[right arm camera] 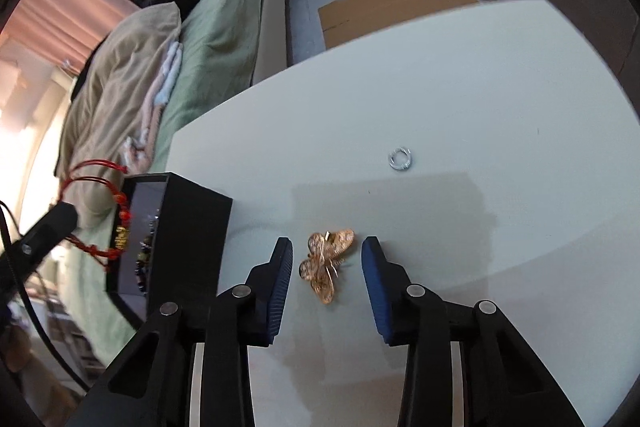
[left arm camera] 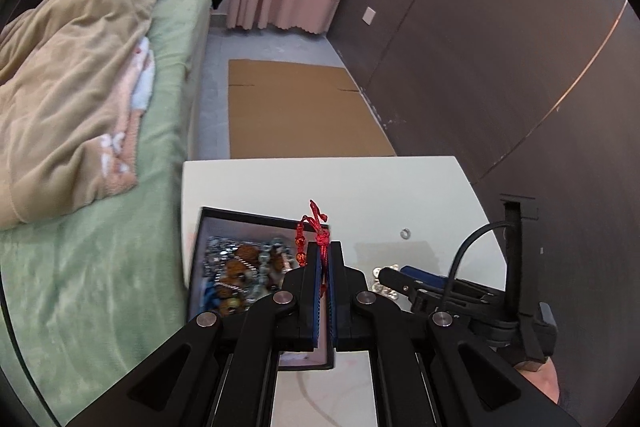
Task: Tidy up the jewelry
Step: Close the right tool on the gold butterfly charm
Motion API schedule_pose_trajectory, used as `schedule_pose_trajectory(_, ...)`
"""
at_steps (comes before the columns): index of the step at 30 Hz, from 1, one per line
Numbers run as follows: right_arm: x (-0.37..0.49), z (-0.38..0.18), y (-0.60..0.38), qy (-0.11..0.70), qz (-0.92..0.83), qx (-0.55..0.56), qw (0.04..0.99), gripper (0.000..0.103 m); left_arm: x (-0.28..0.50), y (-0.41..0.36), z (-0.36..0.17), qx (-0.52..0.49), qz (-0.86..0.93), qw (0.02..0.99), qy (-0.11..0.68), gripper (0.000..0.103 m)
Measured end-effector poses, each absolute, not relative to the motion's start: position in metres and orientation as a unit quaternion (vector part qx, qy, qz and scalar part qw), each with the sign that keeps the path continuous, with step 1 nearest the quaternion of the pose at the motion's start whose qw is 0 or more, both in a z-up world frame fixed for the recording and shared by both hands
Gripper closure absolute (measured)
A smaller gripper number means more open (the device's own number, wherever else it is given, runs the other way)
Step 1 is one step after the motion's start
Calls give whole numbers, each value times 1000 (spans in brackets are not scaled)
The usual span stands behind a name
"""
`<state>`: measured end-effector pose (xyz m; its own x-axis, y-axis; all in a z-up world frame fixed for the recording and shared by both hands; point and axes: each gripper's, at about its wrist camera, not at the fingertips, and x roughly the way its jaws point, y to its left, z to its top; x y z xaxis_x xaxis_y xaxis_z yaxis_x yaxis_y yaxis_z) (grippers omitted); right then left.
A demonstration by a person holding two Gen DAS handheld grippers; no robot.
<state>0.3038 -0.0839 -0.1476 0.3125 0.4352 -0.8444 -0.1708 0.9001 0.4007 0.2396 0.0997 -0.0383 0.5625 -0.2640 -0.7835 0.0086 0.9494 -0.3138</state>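
In the left wrist view, a red cord bracelet was held pinched in the closed left gripper, above the black jewelry box ahead-left. In the right wrist view, a gold butterfly brooch lay on the white table, untouched between the parted fingers of the right gripper; a silver ring lay farther ahead

Red cord bracelet w/ gold beads dangles over black jewelry box (beads heaped inside). Gold butterfly brooch flat on white table; small silver ring lies well apart.
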Motion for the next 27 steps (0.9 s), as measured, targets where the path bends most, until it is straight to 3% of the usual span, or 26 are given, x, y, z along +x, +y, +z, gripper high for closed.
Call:
schedule_pose_trajectory(2,303,-146,-77,552,180,98,808,67,237,105,-38,-141,-75,873,462,100)
schedule_pose_trajectory(5,303,-147,-74,555,173,80,810,89,233,111,-39,-143,-70,871,465,100)
schedule_pose_trajectory(13,293,-132,-79,538,208,122,808,89,234,123,-53,-187,-88,841,499,95)
schedule_pose_trajectory(14,292,-128,-79,535,212,126,808,89,234,123,-54,-192,-90,838,503,82)
schedule_pose_trajectory(15,290,-125,-79,532,216,131,808,89,234,122,-54,-195,-94,835,506,52)
schedule_pose_trajectory(17,287,-116,-80,522,227,145,809,89,230,123,-48,-192,-88,845,491,22)
schedule_pose_trajectory(27,276,-70,-50,496,301,141,802,89,221,154,-23,-193,-51,871,450,21)
